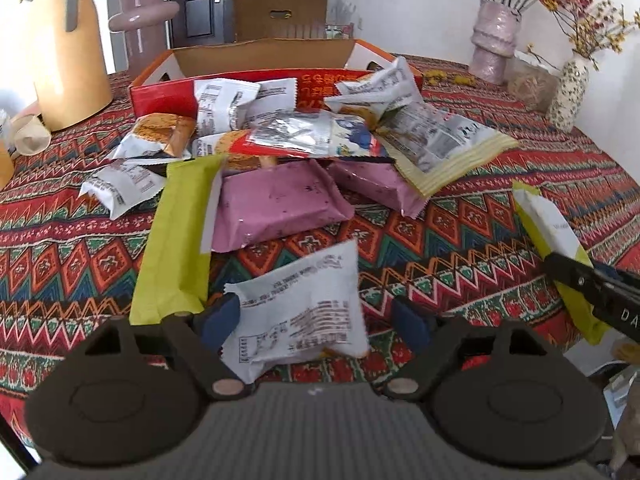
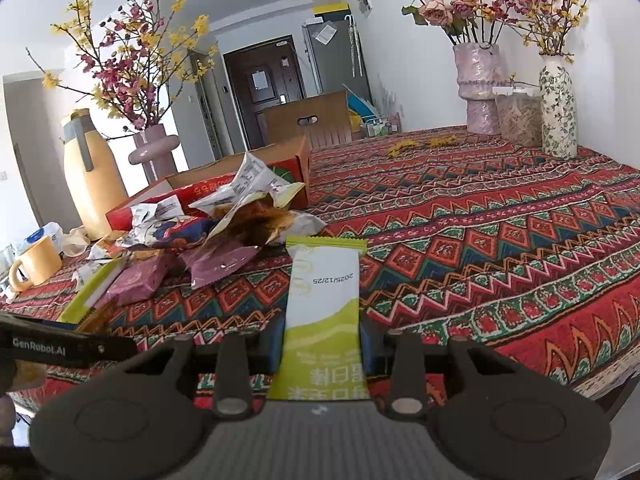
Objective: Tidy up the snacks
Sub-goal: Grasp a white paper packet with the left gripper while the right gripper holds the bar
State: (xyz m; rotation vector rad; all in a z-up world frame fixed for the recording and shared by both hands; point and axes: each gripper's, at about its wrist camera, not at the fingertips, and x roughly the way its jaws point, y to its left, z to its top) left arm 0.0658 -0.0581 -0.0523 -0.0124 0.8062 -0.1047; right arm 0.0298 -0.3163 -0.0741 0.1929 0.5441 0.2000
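A white pack [image 1: 304,304] is seen between the two blue fingers [image 1: 218,320] of the left gripper [image 1: 316,320]. The fingers are apart; the left one touches the pack's edge and the right one stands clear of it, so the pack is not squeezed. It is tilted up above the worktop [image 1: 460,240].

A green pack [image 2: 324,304] is clamped by the fingers of the right gripper [image 2: 322,344], which are closed on its two long sides. It is held up over the worktop, near the front edge, and points away from the camera. It is also seen at the right of the left view [image 1: 556,240].

Behind, a heap of snacks is piled in front of a red box [image 1: 256,76], well apart from both grippers. In it, two purple packs [image 1: 276,204] lie side by side, and one long green pack [image 1: 180,236] lies just left of them. Several white packs are seen too, but they overlap and cannot be counted surely. Three vases and one yellow jug [image 1: 68,52] stand on the worktop.
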